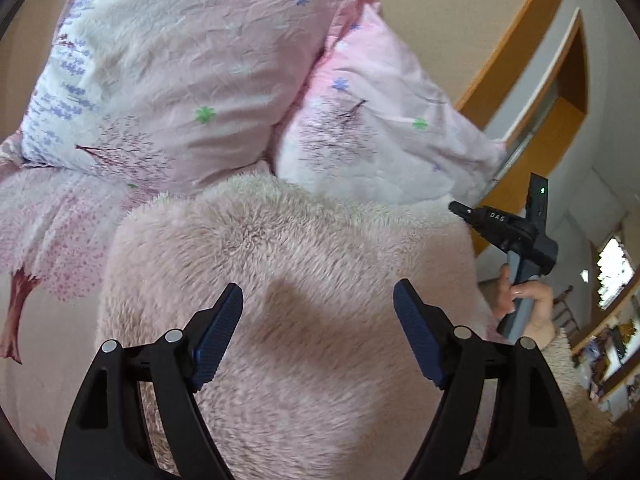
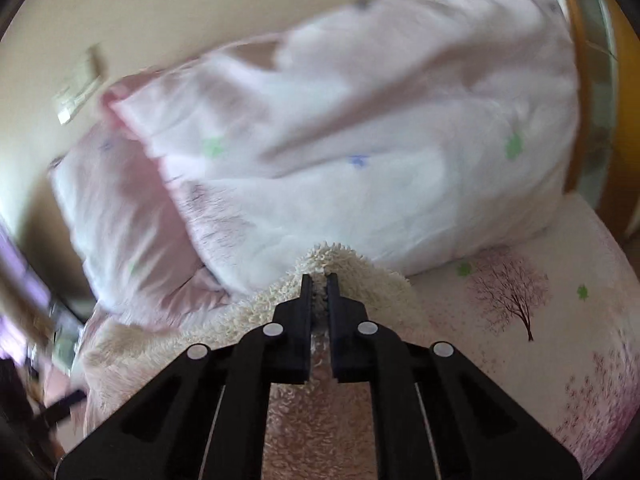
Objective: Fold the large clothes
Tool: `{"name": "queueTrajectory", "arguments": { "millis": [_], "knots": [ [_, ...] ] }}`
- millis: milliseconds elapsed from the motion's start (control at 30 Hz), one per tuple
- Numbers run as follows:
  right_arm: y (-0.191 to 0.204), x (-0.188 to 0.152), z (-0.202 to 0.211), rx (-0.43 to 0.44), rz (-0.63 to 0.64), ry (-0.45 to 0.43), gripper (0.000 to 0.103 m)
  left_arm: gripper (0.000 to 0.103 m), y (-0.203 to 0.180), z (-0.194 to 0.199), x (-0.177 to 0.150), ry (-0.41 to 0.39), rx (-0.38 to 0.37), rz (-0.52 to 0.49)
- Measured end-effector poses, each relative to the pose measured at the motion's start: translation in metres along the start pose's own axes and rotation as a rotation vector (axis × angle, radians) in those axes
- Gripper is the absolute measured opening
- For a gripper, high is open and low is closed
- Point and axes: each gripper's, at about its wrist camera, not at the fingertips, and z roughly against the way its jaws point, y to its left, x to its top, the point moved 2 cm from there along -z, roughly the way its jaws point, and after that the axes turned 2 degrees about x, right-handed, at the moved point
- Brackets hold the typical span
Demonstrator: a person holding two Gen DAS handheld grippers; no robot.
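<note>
Bed (image 2: 560, 320); fleece garment (image 2: 352, 264) between right jaws

Beige wall (image 1: 432, 20) behind bed, upper frame. Two pink floral pillows (image 1: 180, 80) lean against it, at 11 and 1 o'clock. Bed sheet (image 2: 540, 320) pink-white, tree print, at 4 o'clock in right wrist view. Wooden door frame (image 1: 516, 36) at 2 o'clock, orange-brown. Bright window (image 1: 614, 266) at 3 o'clock, daylight blown out. Cluttered shelves (image 1: 608, 360) at 4 o'clock. Wall switch plate (image 2: 78, 88) at 10 o'clock, blurred.
</note>
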Motion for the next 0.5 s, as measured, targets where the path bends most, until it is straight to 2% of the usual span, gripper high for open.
{"name": "queueTrajectory", "arguments": {
  "millis": [67,100,167,233,300,367,500],
  "knots": [
    [-0.006,-0.005,-0.017,-0.031,-0.013,0.071,0.018,0.078,0.005,-0.005,0.0,0.015,0.016,0.019],
    [-0.009,-0.008,-0.017,-0.025,-0.026,0.079,0.021,0.078,0.007,-0.007,-0.001,0.023,0.018,0.029],
    [-0.014,-0.015,0.0,0.02,-0.049,0.043,0.049,0.078,0.01,-0.005,-0.004,0.031,0.013,0.035],
    [-0.013,-0.024,0.023,0.069,-0.026,0.006,0.05,0.078,0.009,0.0,-0.007,0.031,0.019,0.024],
    [-0.008,-0.038,0.044,0.144,0.011,0.007,0.042,0.078,0.006,0.004,-0.01,0.03,0.011,0.015],
    [0.001,-0.053,0.054,0.167,0.066,0.03,0.035,0.078,0.0,0.006,-0.011,0.024,0.028,-0.007],
    [0.008,-0.079,0.05,0.098,0.132,0.074,0.035,0.078,-0.008,-0.007,-0.013,0.036,0.152,-0.063]
  ]
}}
